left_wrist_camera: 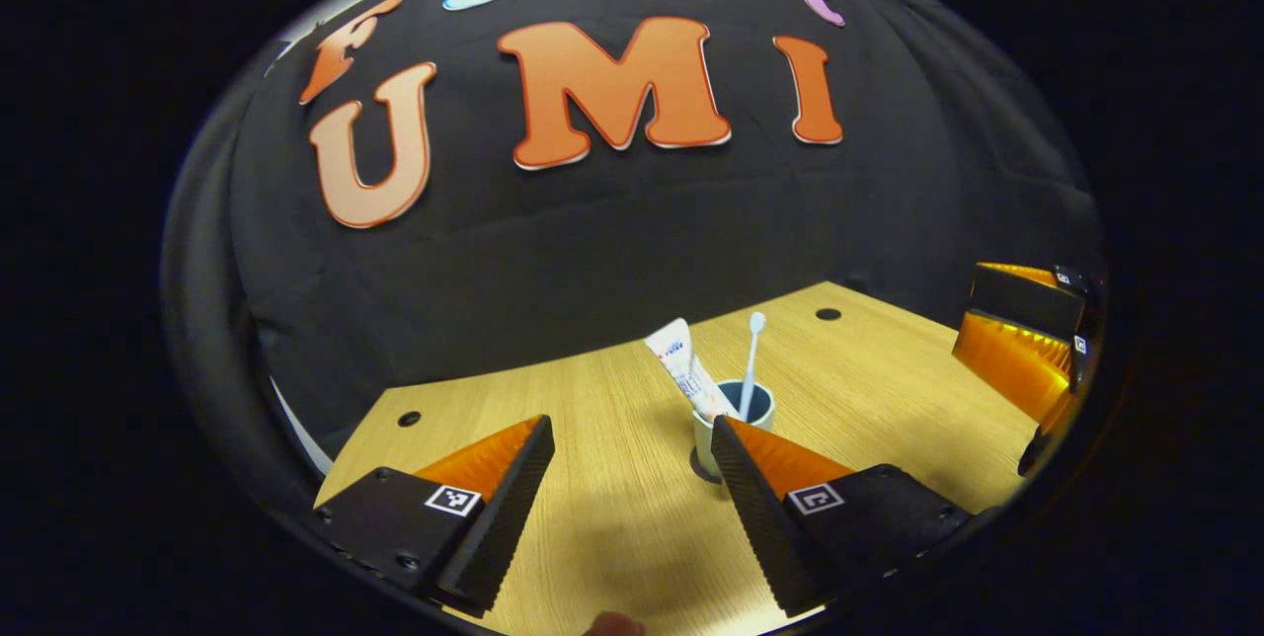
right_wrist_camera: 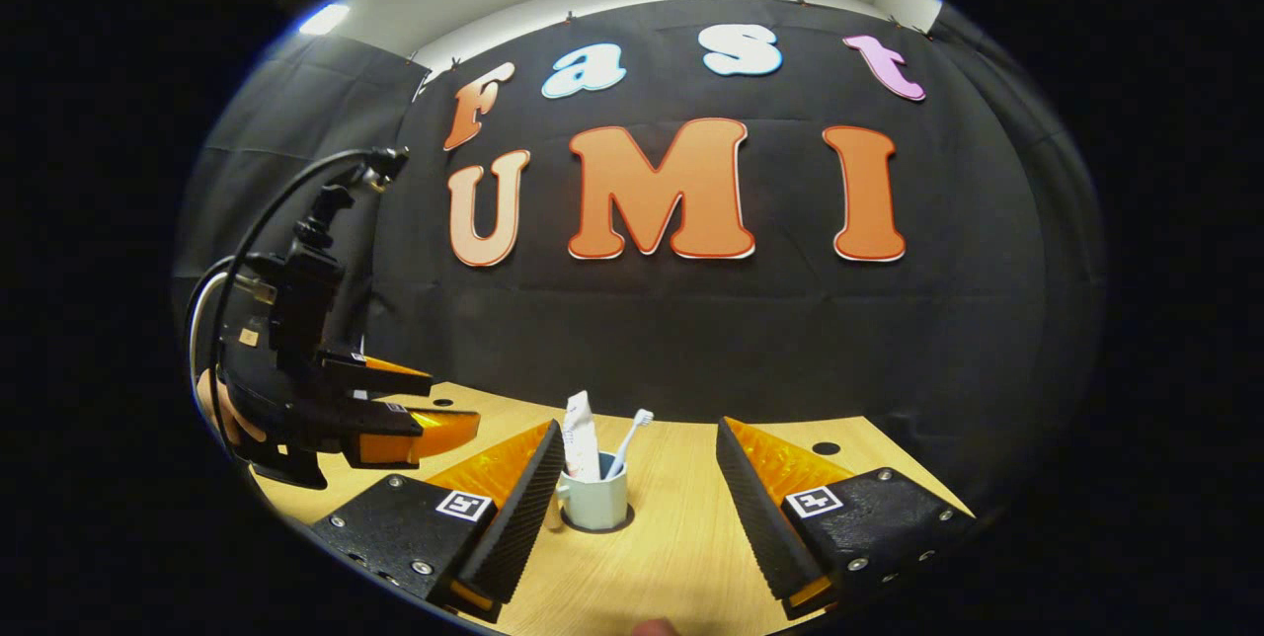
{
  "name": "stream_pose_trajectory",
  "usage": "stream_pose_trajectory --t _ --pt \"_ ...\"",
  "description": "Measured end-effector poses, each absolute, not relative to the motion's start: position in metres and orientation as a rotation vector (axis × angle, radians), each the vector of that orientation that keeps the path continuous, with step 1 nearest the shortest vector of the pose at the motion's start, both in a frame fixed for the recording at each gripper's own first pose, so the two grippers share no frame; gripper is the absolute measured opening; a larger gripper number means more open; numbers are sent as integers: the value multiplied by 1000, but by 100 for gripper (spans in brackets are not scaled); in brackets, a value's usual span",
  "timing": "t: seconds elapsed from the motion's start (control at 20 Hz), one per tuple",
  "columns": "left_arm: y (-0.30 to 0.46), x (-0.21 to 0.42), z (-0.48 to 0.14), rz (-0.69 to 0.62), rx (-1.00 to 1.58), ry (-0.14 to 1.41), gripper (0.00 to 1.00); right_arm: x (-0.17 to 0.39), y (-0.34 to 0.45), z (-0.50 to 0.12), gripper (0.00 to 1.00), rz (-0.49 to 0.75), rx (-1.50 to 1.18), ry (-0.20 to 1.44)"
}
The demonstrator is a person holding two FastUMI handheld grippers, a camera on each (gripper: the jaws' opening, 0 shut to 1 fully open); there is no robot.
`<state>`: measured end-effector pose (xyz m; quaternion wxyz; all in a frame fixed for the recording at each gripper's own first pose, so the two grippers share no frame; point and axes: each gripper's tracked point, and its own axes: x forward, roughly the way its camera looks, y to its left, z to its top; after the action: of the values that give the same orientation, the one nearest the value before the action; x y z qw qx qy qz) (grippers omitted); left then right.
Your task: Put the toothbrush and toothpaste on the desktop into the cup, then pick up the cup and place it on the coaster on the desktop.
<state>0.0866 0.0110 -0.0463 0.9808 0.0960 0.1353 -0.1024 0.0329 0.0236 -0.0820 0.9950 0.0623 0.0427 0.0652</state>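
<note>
A pale cup (left_wrist_camera: 736, 424) stands upright on the wooden desktop (left_wrist_camera: 612, 517) with a white toothpaste tube (left_wrist_camera: 683, 371) and a white toothbrush (left_wrist_camera: 752, 352) sticking out of it. A dark coaster (left_wrist_camera: 703, 466) shows under its base. My left gripper (left_wrist_camera: 632, 434) is open and holds nothing; the cup sits just beyond its right fingertip. In the right gripper view the cup (right_wrist_camera: 595, 503), tube (right_wrist_camera: 581, 446), brush (right_wrist_camera: 630, 438) and coaster rim (right_wrist_camera: 620, 523) lie beside the left finger of my open right gripper (right_wrist_camera: 640, 434).
The right gripper (left_wrist_camera: 968, 315) hovers at the table's right side in the left gripper view. A hand (right_wrist_camera: 222, 409) holds the left gripper (right_wrist_camera: 434, 404) over the table's left part. Small round holes (left_wrist_camera: 409, 418) (left_wrist_camera: 828, 314) mark the desktop's back edge, with the black cloth wall behind.
</note>
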Motion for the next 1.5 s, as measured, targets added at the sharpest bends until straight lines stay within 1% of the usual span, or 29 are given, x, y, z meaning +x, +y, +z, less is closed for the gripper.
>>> stream_pose_trajectory --t 0.15,0.3,0.65,0.9,1.1,1.5 --pt "34 81 -17 -156 147 140 96 38 37 -77 93 148 108 56" --pt "52 77 -4 -99 122 50 96 44 44 -76 93 149 99 41" --pt "74 69 -5 -40 69 5 96 54 34 -74 93 84 84 27" --pt "74 64 7 -31 64 -79 96 53 25 -74 93 57 84 28" --pt "72 59 15 -7 77 -146 96 50 22 -73 93 56 86 25" --pt "75 55 11 23 51 -162 96 45 22 -71 93 63 83 14"
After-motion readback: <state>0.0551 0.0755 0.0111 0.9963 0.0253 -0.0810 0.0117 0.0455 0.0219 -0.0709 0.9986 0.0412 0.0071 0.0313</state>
